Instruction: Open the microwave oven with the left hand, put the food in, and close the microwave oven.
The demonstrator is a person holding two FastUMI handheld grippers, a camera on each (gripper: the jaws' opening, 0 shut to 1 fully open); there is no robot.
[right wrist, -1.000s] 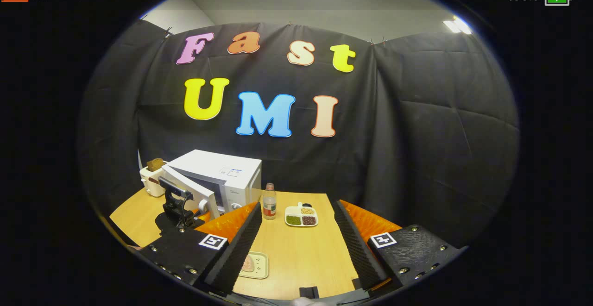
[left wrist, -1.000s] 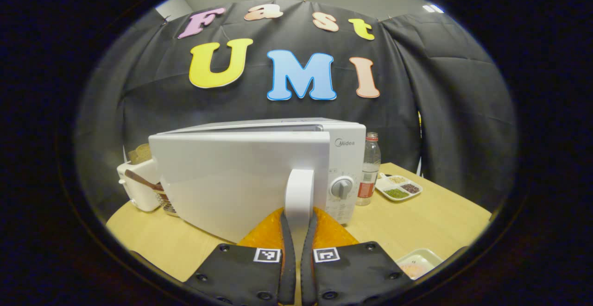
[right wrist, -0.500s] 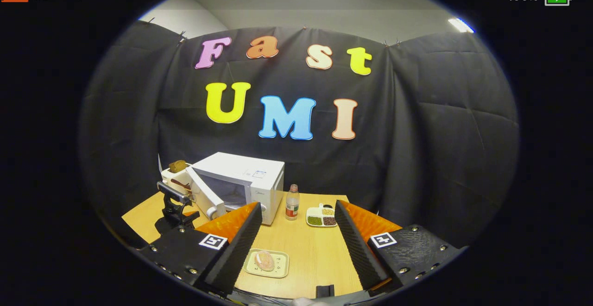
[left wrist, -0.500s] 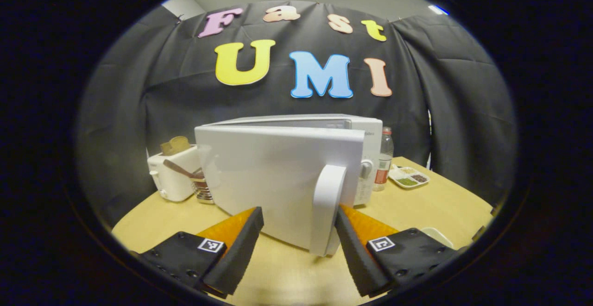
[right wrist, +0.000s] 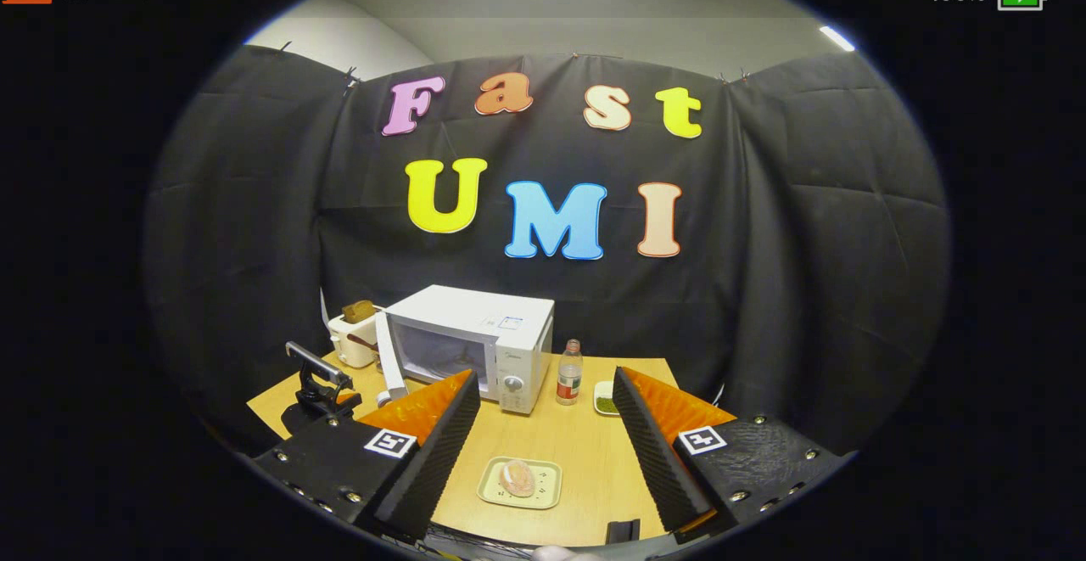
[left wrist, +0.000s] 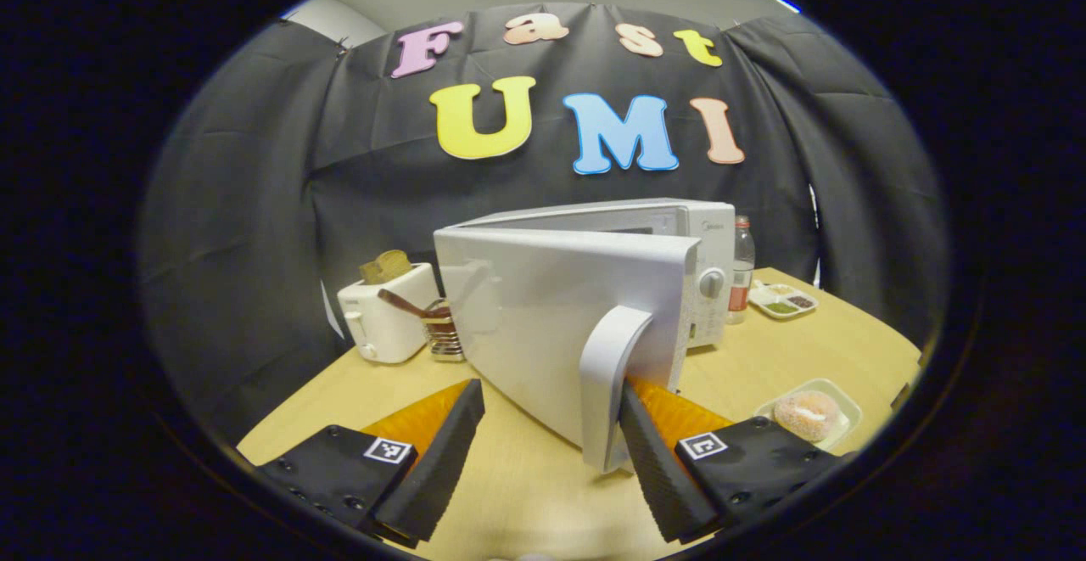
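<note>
The white microwave [left wrist: 679, 230] stands with its door [left wrist: 543, 323] swung wide open toward me. The door's white handle [left wrist: 612, 383] sits just inside the right finger [left wrist: 657, 468] of my left gripper [left wrist: 550, 391]. That gripper is open and holds nothing. In the right gripper view the microwave [right wrist: 509, 332] shows its open cavity, and the left gripper [right wrist: 316, 384] hangs by the door edge [right wrist: 390, 361]. The food, a pinkish bun [right wrist: 517, 477], lies on a pale tray [right wrist: 543, 493] in front of my open, empty right gripper [right wrist: 545, 378]. The bun [left wrist: 806, 414] is also at the lower right of the left gripper view.
A white toaster [left wrist: 377, 319] with bread and a utensil holder [left wrist: 443, 336] stand left of the microwave. A bottle [right wrist: 569, 372] and a divided dish of seasonings [left wrist: 785, 300] sit to its right on the wooden table [right wrist: 585, 459].
My left gripper let go of the door handle and opened. The door swung wider open. The right gripper view shifted, so the tray with the bun now lies between its fingers.
</note>
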